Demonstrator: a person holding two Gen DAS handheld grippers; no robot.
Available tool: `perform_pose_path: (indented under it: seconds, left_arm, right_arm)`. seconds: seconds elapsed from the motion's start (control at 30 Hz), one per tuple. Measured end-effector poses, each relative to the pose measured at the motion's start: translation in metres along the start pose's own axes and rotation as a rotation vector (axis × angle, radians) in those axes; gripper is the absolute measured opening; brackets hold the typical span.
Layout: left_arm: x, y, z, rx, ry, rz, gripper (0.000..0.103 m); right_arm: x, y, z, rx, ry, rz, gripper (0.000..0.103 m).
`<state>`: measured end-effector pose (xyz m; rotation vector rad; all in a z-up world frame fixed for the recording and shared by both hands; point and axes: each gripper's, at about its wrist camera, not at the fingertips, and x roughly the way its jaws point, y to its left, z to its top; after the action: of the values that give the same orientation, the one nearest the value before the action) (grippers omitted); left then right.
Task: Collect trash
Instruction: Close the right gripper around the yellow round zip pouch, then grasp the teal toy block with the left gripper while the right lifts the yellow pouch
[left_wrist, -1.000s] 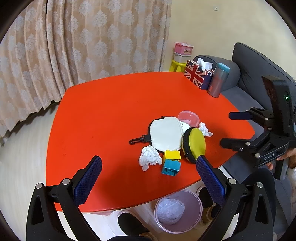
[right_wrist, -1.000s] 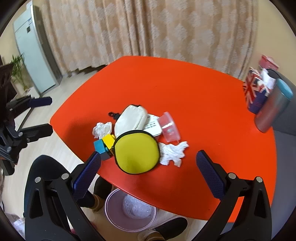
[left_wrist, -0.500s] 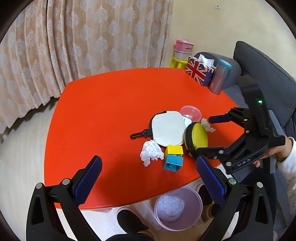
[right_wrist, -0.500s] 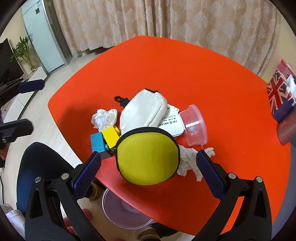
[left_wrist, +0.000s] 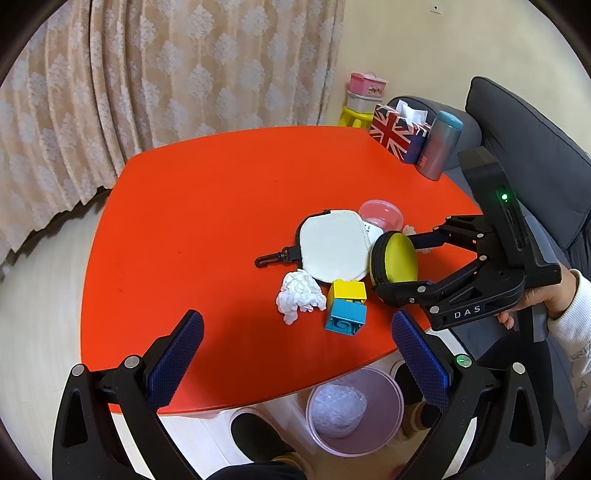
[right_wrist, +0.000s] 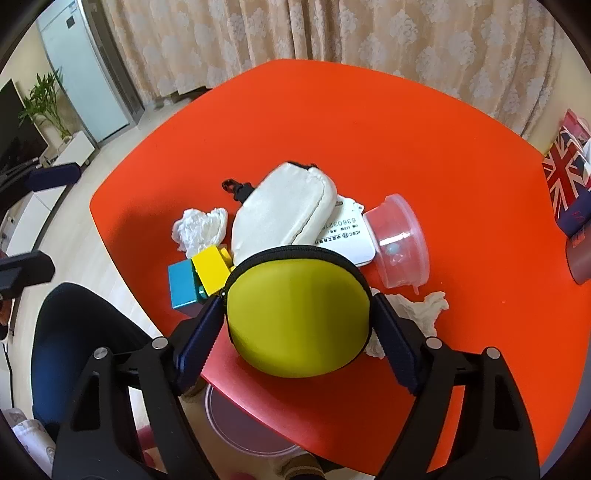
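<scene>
A yellow round zip case (right_wrist: 299, 314) lies near the red table's (left_wrist: 207, 221) front edge. My right gripper (right_wrist: 297, 306) is closing on it, and both blue pads touch its sides. The left wrist view also shows this gripper (left_wrist: 400, 264) around the case (left_wrist: 395, 258). One crumpled white tissue (left_wrist: 299, 293) lies left of the toy blocks. Another tissue (right_wrist: 417, 314) lies just right of the case. My left gripper (left_wrist: 295, 319) hovers open over the table's front edge, holding nothing. A pink bin (left_wrist: 391, 384) with clear wrap in it stands on the floor under that edge.
A white pouch (left_wrist: 332, 251), yellow and blue blocks (left_wrist: 347, 306), a clear plastic tub (right_wrist: 400, 240) and a white card (right_wrist: 347, 229) crowd around the case. A Union Jack tissue box (left_wrist: 397, 134) and a tumbler (left_wrist: 441, 146) stand at the far right corner. A grey sofa (left_wrist: 535, 155) is beyond.
My right gripper has come down and forward over the yellow case, and its jaws have narrowed from wide open onto the case's sides. The left gripper has barely moved.
</scene>
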<state>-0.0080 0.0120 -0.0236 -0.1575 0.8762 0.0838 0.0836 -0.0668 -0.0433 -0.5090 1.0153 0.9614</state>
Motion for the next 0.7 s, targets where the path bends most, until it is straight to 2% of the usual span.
perform_pose_path:
  seconds: [0.37, 0.7]
  left_arm:
    - [0.009, -0.012, 0.003, 0.025, 0.013, -0.011, 0.097]
    - [0.033, -0.026, 0.002, 0.077, 0.062, -0.032, 0.097]
  right_arm:
    - [-0.050, -0.011, -0.002, 0.084, -0.115, -0.016, 0.079]
    - [-0.075, -0.026, -0.016, 0.153, -0.141, -0.051, 0.079]
